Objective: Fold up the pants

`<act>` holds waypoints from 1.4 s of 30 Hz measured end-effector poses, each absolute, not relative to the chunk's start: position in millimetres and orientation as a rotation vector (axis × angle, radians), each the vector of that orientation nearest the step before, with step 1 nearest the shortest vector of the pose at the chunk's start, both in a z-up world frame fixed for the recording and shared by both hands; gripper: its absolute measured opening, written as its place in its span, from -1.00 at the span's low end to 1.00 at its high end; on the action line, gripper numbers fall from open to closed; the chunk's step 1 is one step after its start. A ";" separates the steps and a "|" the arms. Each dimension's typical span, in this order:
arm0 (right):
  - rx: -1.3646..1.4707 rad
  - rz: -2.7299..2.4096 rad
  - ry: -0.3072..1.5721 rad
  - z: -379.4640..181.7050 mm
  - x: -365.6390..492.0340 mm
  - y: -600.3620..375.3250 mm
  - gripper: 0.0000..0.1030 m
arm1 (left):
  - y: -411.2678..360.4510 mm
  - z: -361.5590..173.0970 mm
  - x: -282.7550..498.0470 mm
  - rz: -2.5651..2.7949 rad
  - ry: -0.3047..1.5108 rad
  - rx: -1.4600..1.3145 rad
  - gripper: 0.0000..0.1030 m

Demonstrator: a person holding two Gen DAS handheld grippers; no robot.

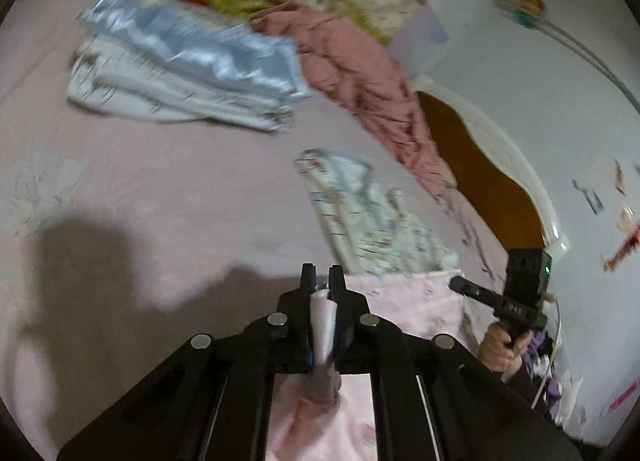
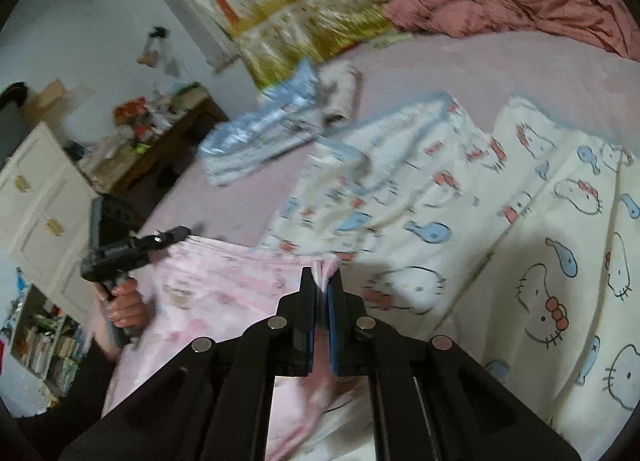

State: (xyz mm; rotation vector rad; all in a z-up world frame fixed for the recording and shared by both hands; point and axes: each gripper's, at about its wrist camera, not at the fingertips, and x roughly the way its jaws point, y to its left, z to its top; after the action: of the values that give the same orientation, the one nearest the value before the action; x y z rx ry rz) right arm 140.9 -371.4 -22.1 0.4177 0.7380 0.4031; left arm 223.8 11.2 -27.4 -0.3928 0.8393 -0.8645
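While both grippers' fingers (image 1: 338, 293) clench pink pants (image 2: 224, 281) | edge stretched between (sideways)

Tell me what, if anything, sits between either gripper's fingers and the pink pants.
Nothing does. The left gripper and the right gripper are each shut on a bunched edge of the pink pants, with the fabric directly between the fingers.
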 end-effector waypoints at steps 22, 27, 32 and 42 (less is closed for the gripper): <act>0.350 0.432 0.712 9.8 -10.0 -346.6 -0.91 | 26.9 -8.1 83.5 -0.910 0.871 -0.224 -0.90; 0.344 0.419 0.731 0.1 -36.3 -344.3 -0.91 | 35.0 -22.6 67.7 -0.924 0.885 -0.246 -0.90; 0.345 0.406 0.778 -18.4 -48.8 -343.6 -0.91 | 35.2 -32.4 55.5 -0.921 0.907 -0.206 -0.89; 0.280 0.382 0.804 -25.7 -65.9 -330.1 -0.91 | 35.7 -34.0 33.5 -0.924 0.884 -0.108 -0.89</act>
State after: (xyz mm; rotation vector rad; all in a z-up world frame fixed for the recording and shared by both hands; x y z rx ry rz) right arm -65.9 -330.1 -25.7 0.2802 0.8043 0.3823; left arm 33.5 35.7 -34.0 -0.1081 0.8835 -0.9236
